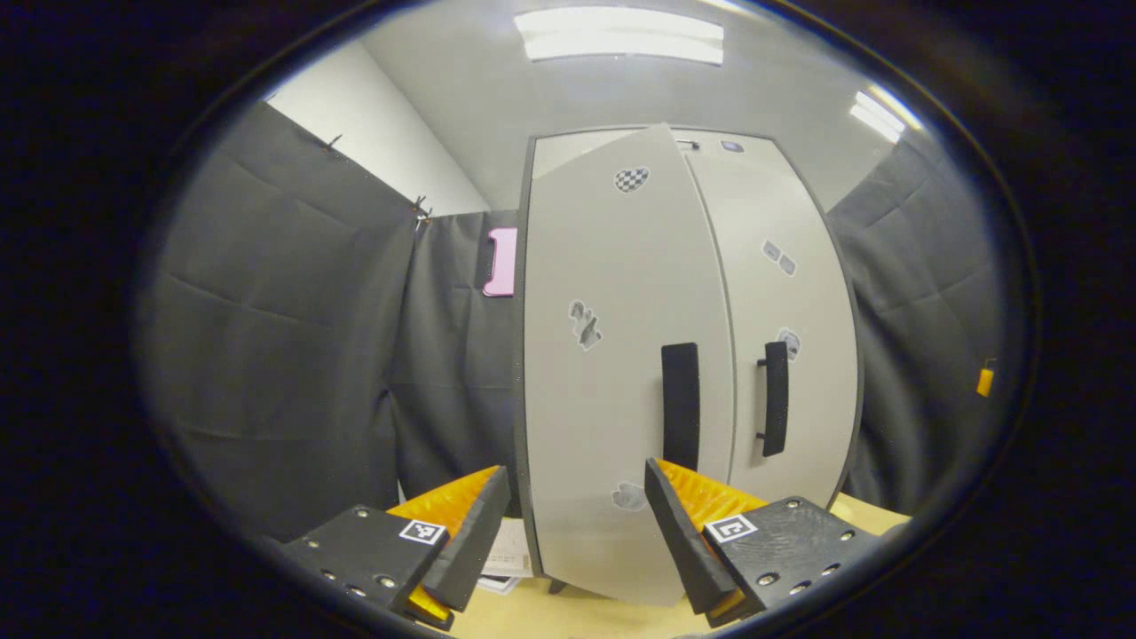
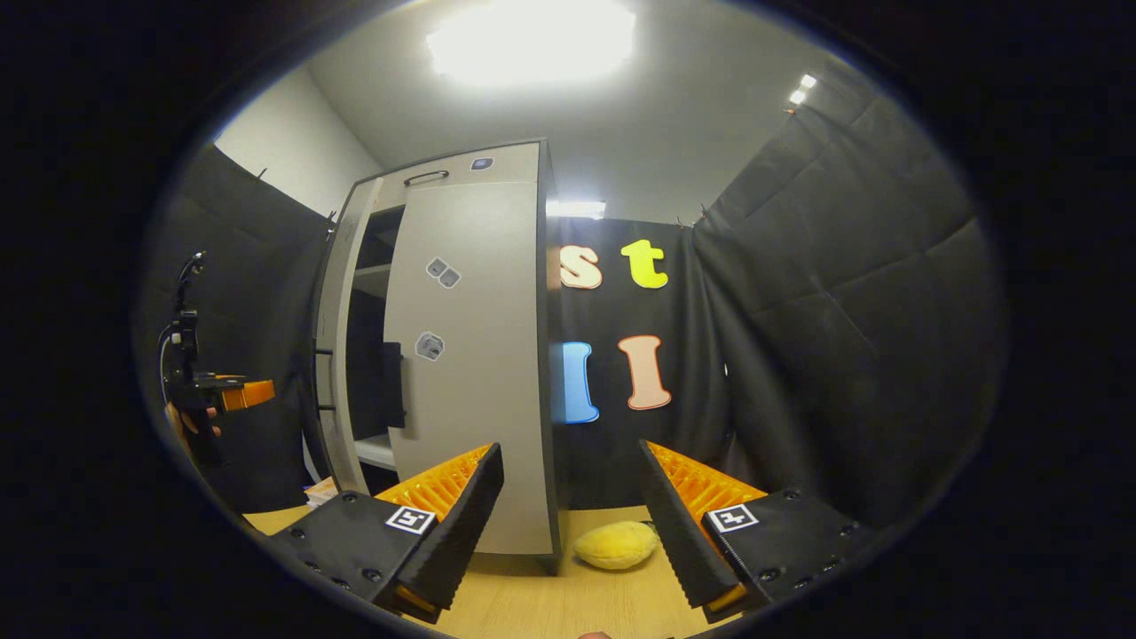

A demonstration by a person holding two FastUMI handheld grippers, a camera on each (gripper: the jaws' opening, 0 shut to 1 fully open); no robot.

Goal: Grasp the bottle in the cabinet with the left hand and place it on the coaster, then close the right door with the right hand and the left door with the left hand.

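The grey cabinet stands upright on the wooden table. Its left door hangs a little ajar, with its black handle just above and beyond my left gripper, which is open and holds nothing. The right door lies flush, and its handle is farther right. In the right gripper view the right door is closed and the left door stands out, showing dark shelves. My right gripper is open and empty, in front of the cabinet's right corner.
A yellow rounded fruit lies on the table by the cabinet's right corner, between my right fingers. Papers lie at the cabinet's left foot. The left gripper, held by a hand, shows far left. Black cloth walls stand all around.
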